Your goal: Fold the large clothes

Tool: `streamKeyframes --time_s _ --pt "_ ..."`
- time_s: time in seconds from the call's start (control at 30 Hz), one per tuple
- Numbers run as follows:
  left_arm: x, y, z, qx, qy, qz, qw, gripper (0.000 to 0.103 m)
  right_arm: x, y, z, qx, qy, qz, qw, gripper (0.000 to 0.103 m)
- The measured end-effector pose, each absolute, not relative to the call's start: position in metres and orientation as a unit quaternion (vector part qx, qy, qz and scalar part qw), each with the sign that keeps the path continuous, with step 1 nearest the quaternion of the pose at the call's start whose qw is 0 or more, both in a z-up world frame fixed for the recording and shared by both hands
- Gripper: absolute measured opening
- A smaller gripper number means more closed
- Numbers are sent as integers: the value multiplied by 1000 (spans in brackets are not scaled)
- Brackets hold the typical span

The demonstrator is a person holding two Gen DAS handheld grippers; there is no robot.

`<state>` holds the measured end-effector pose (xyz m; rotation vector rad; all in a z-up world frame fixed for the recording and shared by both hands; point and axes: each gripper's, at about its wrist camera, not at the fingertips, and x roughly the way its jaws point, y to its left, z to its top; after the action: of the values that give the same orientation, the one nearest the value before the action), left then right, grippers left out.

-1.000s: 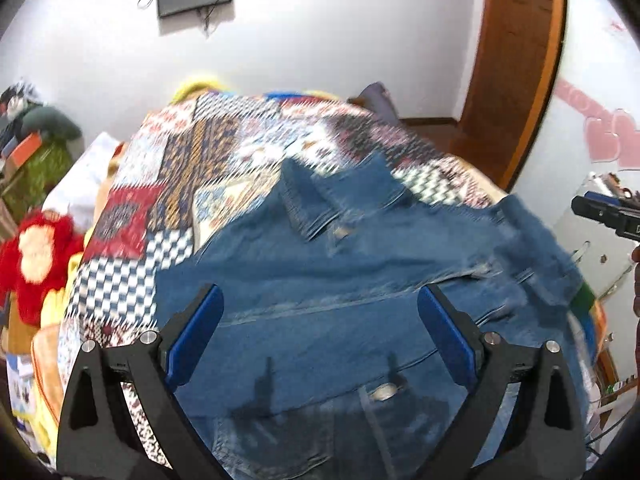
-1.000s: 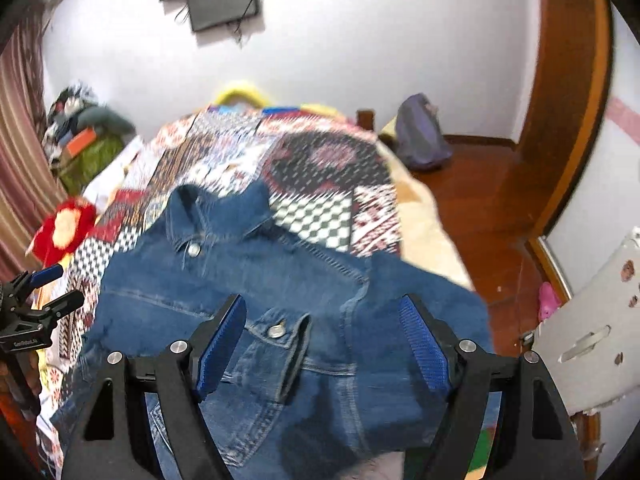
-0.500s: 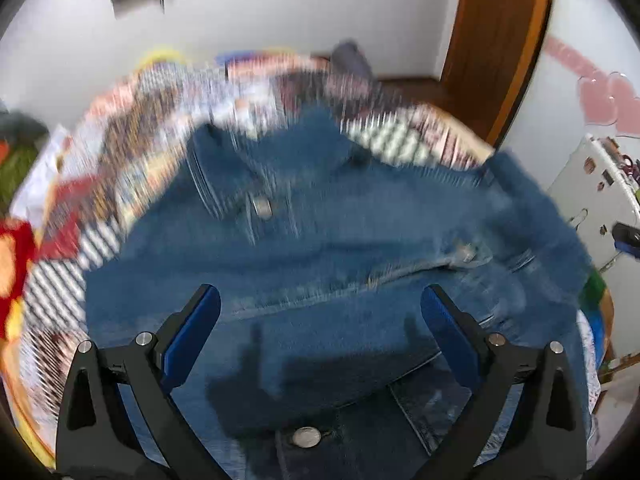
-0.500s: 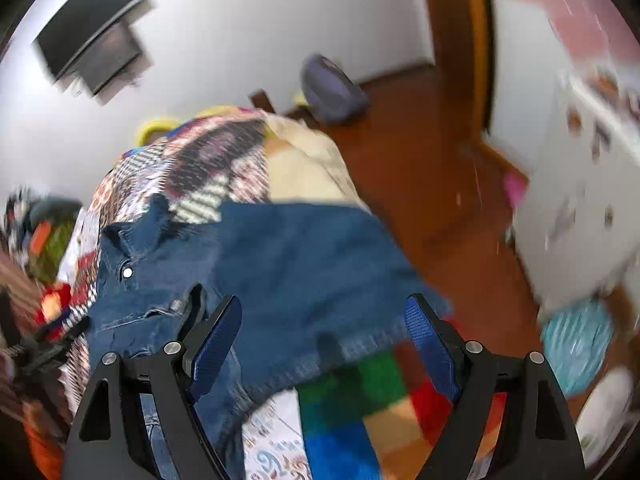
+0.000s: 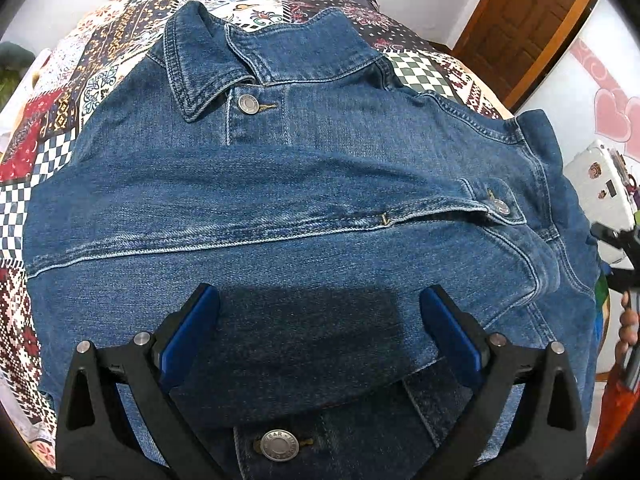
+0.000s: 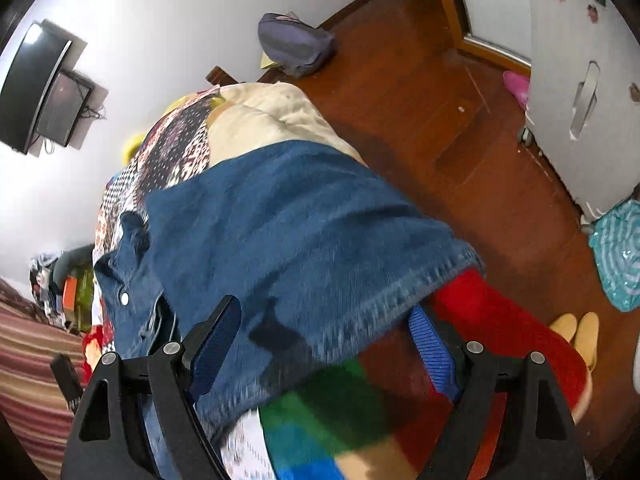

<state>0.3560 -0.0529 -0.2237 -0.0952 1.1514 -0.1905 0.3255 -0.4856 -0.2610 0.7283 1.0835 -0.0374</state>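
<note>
A blue denim jacket [image 5: 304, 208] lies front up on a patchwork quilt [image 5: 52, 92], collar at the far end and one sleeve folded across the chest. My left gripper [image 5: 320, 332] hovers close over the lower front, open, nothing between its blue pads [image 5: 192, 336]. In the right wrist view one end of the jacket [image 6: 288, 232] drapes toward the bed's side. My right gripper [image 6: 324, 340] hangs over its stitched edge with jaws opening. The denim edge lies under the gap and the pads do not press on it. The right gripper [image 5: 616, 240] also shows at the left wrist view's right edge.
A striped red, green and blue blanket [image 6: 492, 320] lies under the jacket's end. Beside the bed is a wooden floor [image 6: 460, 132] with a grey backpack [image 6: 296, 44], a white cabinet [image 6: 580, 80], a teal bag [image 6: 620, 256] and yellow slippers [image 6: 576, 332]. A screen [image 6: 36, 92] hangs on the wall.
The left gripper has sunk closer to the jacket's front. The right gripper has swung right, rolled and dropped from over the chest pocket to the jacket's end at the bed's side.
</note>
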Motion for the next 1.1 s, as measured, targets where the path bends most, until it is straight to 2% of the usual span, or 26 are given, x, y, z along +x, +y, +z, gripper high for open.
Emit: streamKeyframes --time_s 0.2,0.27,0.33,0.4,0.53,0.63,0.9,1.1 --pt "355 -50 -223 -52 543 -89 834 102 360 -489 -272 366 498 -37 785 83" --pt "353 -48 -222 -55 542 -87 834 102 366 -486 -269 362 488 -45 793 73" --pt "351 -45 -221 -60 541 -85 835 102 369 -482 -263 351 481 -53 802 48" --pt "347 -40 -218 -68 539 -84 835 102 366 -480 -251 345 455 -55 819 33" --pt "339 -30 -211 -83 530 -79 841 102 355 -473 -214 336 402 -33 851 17" --pt "332 -23 -203 -89 519 -77 846 102 351 -458 -181 317 372 -3 872 14" --pt "302 -4 -166 -82 470 -71 876 102 352 -368 -98 256 323 111 904 13" --pt "273 20 -137 -91 432 -65 895 102 369 -287 -90 249 348 187 885 13"
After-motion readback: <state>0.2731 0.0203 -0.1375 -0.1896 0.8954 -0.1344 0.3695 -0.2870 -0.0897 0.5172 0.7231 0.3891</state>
